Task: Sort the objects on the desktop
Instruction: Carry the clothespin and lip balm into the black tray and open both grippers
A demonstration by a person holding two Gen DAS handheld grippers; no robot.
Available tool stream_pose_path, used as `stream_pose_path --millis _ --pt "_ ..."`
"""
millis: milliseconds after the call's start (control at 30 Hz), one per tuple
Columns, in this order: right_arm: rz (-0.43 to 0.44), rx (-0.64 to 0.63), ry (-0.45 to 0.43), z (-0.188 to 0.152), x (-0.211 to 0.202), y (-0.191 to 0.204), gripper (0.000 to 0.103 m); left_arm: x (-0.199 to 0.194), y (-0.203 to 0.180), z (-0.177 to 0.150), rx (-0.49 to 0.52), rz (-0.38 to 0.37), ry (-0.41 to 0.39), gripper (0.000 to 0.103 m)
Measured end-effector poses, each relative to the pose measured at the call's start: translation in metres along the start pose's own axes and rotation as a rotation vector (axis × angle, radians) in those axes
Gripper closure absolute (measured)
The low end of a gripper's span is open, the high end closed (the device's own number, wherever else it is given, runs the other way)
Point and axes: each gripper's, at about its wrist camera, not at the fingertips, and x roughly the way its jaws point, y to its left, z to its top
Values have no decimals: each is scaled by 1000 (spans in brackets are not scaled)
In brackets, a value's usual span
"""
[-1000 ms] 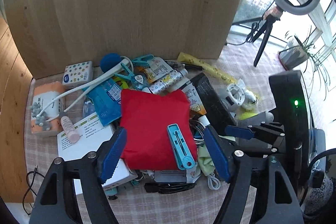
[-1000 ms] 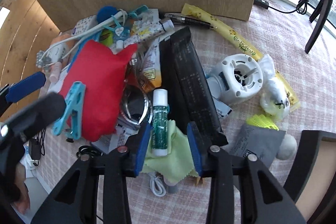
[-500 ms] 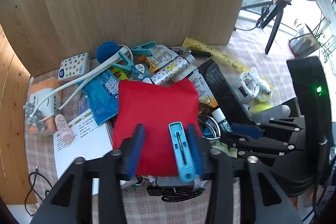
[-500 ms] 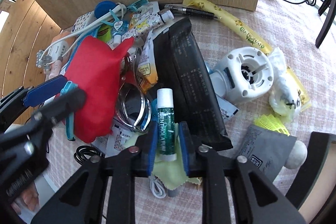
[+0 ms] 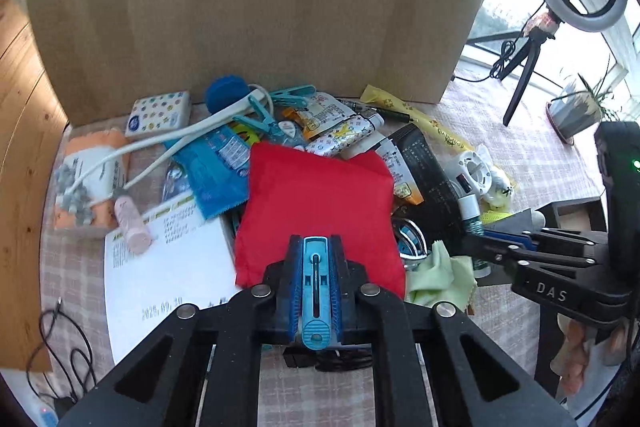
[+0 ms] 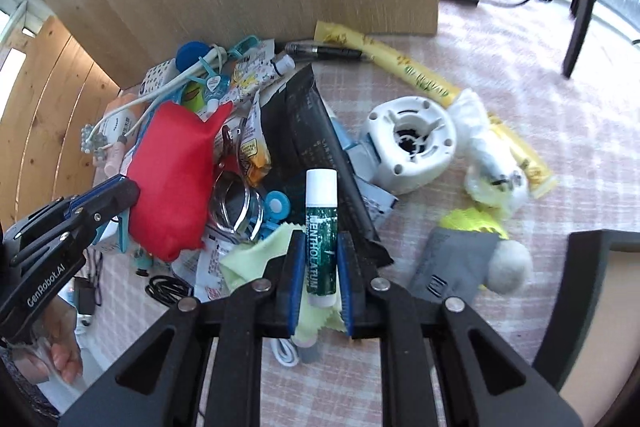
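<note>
The lip balm stick, printed "MENTHOLATUM" in white on green, is gripped between the blue pads of the right tongs, above the pale green cloth near the front edge of the bench. The blue clothespin is clamped in the left tongs, over the red pouch in the middle of the pile. "2025.09.30" is read on the white sheet. "GenRobot.AI" is written on the left tongs, "DAS" on the right.
</note>
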Motion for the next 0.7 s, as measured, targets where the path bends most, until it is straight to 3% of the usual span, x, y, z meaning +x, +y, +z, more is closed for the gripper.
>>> stream_pose_path --millis 200,400,567,700 --pt "-27 -18 -65 -27 -24 -5 87 -16 3 -31 -46 -24 -38 92" --pt "-67 17 -117 -65 -55 -15 87 -38 -17 -53 -6 -69 -68 92" --pt "-141 85 -172 -109 -92 -45 87 -52 -69 -66 96 -151 -81 92" --pt "-203 174 -197 -148 -120 -89 87 -58 -133 -81 204 -234 -71 92"
